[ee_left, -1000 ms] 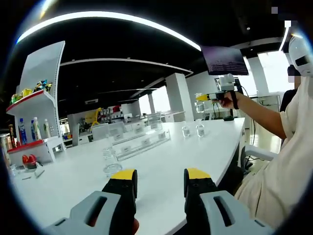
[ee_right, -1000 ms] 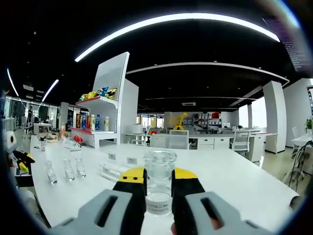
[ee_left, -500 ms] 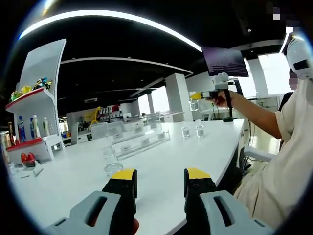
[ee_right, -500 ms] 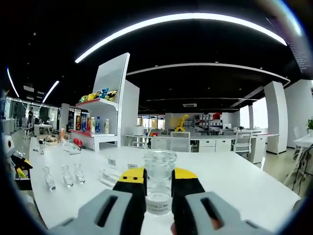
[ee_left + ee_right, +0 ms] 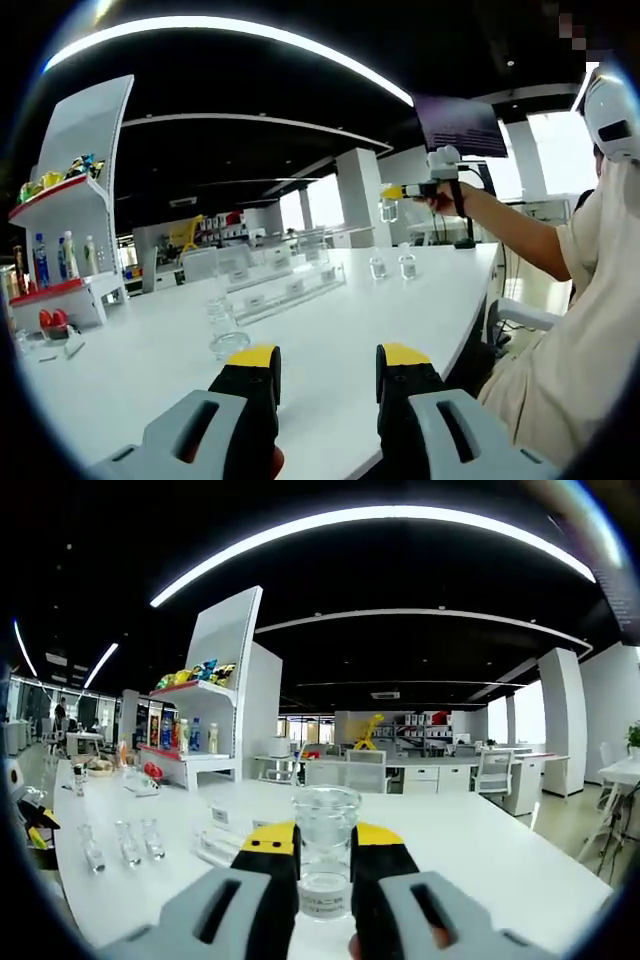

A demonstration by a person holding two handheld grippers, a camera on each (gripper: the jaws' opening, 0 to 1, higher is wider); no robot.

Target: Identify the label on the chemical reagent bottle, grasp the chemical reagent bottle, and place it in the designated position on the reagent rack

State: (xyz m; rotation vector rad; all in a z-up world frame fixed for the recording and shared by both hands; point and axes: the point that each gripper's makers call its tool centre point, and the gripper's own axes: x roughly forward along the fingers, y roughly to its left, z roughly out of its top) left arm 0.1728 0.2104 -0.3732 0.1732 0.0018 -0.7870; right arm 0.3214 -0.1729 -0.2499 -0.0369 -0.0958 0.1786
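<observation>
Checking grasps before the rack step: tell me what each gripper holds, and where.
The right gripper clamps a clear bottle by its lower body, near the label. The left gripper holds nothing.

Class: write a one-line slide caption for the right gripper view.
Right tongs hold a clear reagent bottle above the white table.

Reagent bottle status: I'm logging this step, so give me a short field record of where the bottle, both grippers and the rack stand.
held item: clear reagent bottle with a white label, upright between the right gripper fingers
label text: too small to read
right gripper: shut on the bottle, raised above the white table
left gripper: open, nothing between its fingers, low over the table
reagent rack: clear, on the table, beyond the left gripper
other bottles: two small ones standing on the table beside the rack
</observation>
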